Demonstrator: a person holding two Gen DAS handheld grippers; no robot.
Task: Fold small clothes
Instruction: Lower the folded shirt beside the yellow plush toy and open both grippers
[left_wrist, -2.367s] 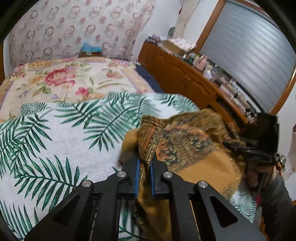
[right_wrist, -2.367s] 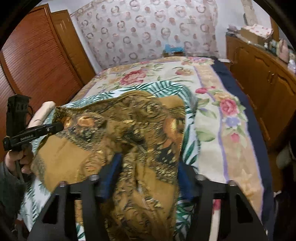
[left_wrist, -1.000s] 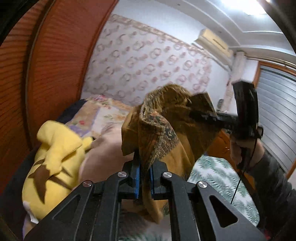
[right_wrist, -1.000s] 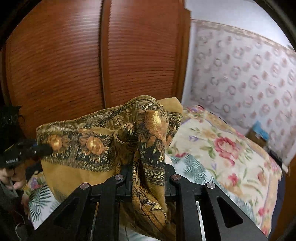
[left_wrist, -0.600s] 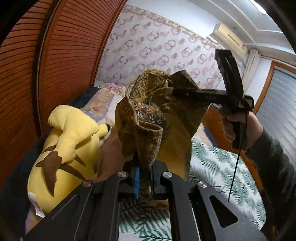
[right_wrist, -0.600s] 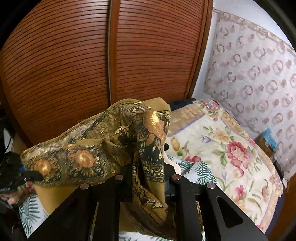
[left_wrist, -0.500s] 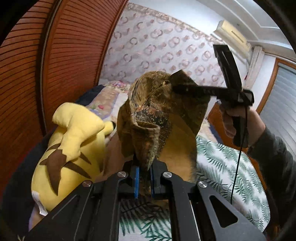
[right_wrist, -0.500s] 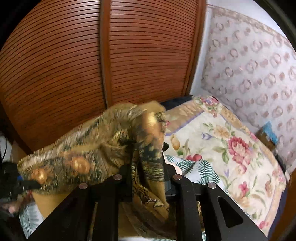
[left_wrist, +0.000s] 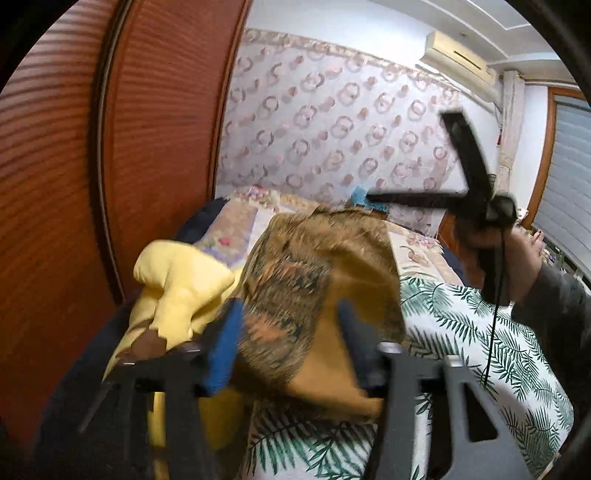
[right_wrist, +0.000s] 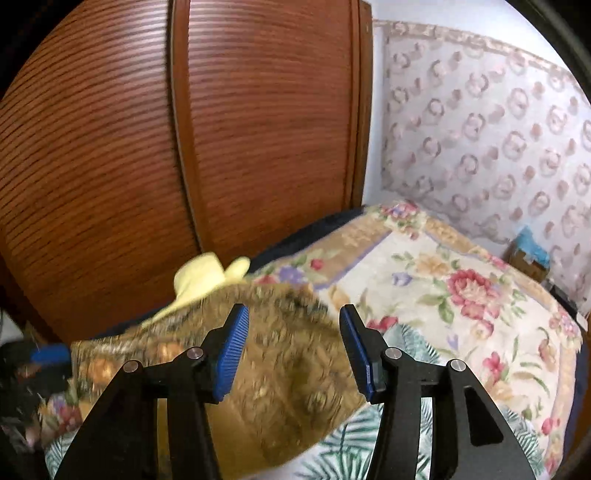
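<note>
Count: two grippers, one garment, one plush toy, one bed.

Left gripper (left_wrist: 288, 343): jaws spread wide, nothing pinched. One blue pad (left_wrist: 221, 350) is visible on its left finger, and the whole frame is motion-blurred.

Right gripper (right_wrist: 293, 343): jaws also spread wide, with two blue ribbed pads (right_wrist: 231, 350) in view and nothing between them touching either pad. From the left wrist camera it shows as a black cross-shaped tool (left_wrist: 469, 192) in the person's hand (left_wrist: 517, 258), up above the cloth and apart from it.

Garment: a mustard-and-brown patterned cloth (left_wrist: 317, 291), crumpled and loose, in neither claw. It sits over the palm-leaf sheet (left_wrist: 480, 332) at the near left part of the bed, one edge against the yellow plush toy (left_wrist: 177, 280) (blur hides whether it has fully settled). In the right wrist view the same cloth (right_wrist: 277, 369) fills the gap behind the fingers, and the plush (right_wrist: 207, 277) pokes out past its far edge.

Further back: a floral bedspread (right_wrist: 461, 295), a slatted wooden wardrobe door (right_wrist: 258, 129) along the left side of the bed, ring-patterned wallpaper (left_wrist: 332, 129), and an air conditioner (left_wrist: 458, 55) high up. A small blue-topped box (right_wrist: 532, 254) sits at the headboard end.
</note>
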